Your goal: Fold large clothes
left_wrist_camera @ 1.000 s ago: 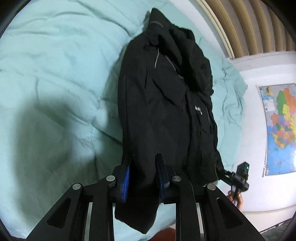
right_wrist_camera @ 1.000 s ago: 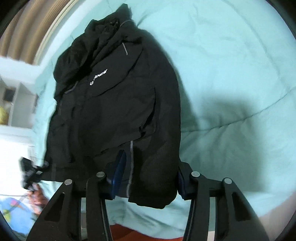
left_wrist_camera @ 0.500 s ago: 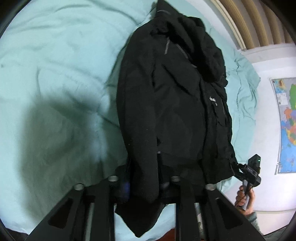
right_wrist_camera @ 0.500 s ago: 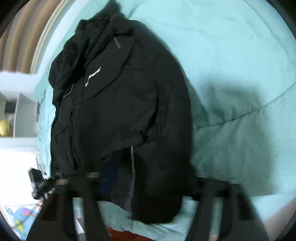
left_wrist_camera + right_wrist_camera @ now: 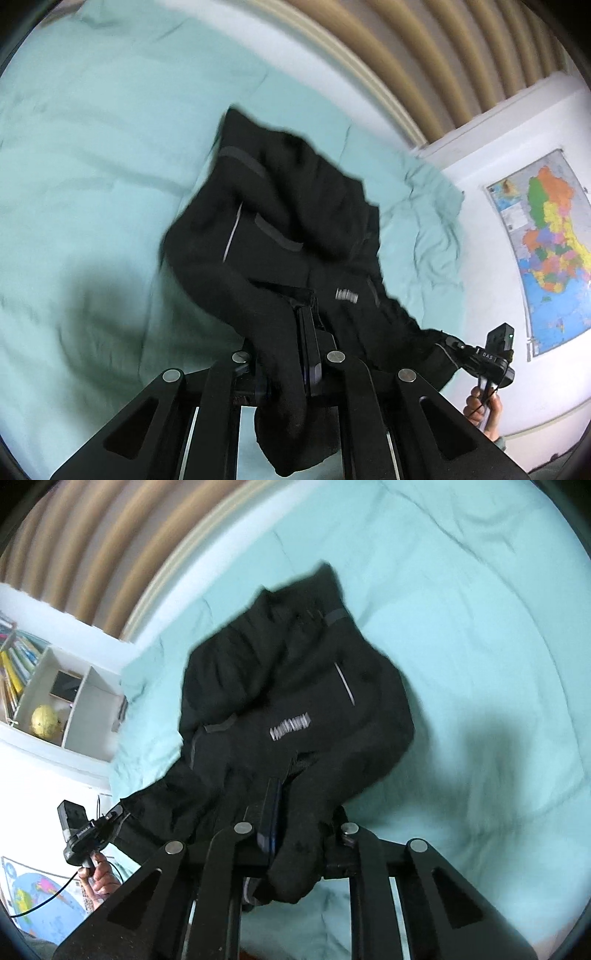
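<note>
- Your left gripper (image 5: 286,354) is pinching the hem of the black jacket (image 5: 295,236), its jaws closed on a thick fold that is spilling down between them.
- Your right gripper (image 5: 295,834) is doing the same on the other hem corner — jaws clamped on the cloth, a bunched lump hanging below them.
- The jacket is lying on the mint-green bed (image 5: 92,166); its hem end is lifting toward you while the hood end is resting farther up the duvet near the slatted headboard (image 5: 424,55).
- A grey chest logo (image 5: 290,728) is facing up, though blur is making the lettering unreadable.
- In the left wrist view your right gripper (image 5: 491,354) is appearing at the jacket's far corner, hand (image 5: 482,406) under it, with a colourful wall map (image 5: 546,251) behind.
- In the right wrist view a white shelf (image 5: 62,701) is holding a yellow globe (image 5: 45,722) and books (image 5: 14,664).
</note>
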`<state>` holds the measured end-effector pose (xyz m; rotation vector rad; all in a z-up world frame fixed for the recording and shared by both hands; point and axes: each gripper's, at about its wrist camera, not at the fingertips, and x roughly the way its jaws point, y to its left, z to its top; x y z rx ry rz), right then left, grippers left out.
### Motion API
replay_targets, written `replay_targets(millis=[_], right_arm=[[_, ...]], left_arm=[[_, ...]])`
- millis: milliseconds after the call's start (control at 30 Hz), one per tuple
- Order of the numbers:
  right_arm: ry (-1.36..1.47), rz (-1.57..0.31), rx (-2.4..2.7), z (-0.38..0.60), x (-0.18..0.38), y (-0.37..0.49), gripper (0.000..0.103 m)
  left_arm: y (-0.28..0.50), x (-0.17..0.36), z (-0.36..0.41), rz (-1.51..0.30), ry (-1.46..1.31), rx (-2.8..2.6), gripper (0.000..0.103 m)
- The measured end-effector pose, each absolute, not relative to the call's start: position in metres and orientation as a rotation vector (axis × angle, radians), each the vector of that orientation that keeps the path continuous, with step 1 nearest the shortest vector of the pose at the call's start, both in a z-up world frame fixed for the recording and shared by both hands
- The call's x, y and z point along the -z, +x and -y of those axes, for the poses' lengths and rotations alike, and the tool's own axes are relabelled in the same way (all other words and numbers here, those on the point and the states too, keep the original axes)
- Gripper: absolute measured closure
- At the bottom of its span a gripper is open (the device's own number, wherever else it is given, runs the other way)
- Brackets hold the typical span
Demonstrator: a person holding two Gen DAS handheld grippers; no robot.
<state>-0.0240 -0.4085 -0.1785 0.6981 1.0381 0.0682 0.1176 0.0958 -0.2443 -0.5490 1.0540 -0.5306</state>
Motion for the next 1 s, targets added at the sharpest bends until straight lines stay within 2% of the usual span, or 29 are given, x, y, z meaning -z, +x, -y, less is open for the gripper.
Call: replay_targets(millis=[267,467,600,800,900,1000], right_arm=[[0.630,-0.914,-0.041,0.434,0.127,0.056,0.085],[0.648,-0.865,0.030,0.460,0.122,0.148,0.085],[0.630,-0.895,0.092,0.466,0.149,0.220,0.084],[0.735,-1.025,0.187,0.487,0.231,0.305,0.071],[0.753,-1.113,0.206,0.490,0.277,0.334,0.069],[0.782,-1.137,0.196,0.493,0.305,0.348,0.068]], left_arm=[[0.208,0.195,-0.087,-0.917,-0.543,0.469,0.092],[0.302,0.199,-0.075,-0.931,-0.557,0.376,0.092],[0.378,0.226,-0.055,-0.988,-0.536,0.305,0.092],[0.462,0.314,-0.020,-1.167,-0.494,0.196,0.089],[0.481,0.356,-0.007,-1.242,-0.480,0.180,0.089],[0.484,0.372,0.003,-1.237,-0.427,0.176,0.089]])
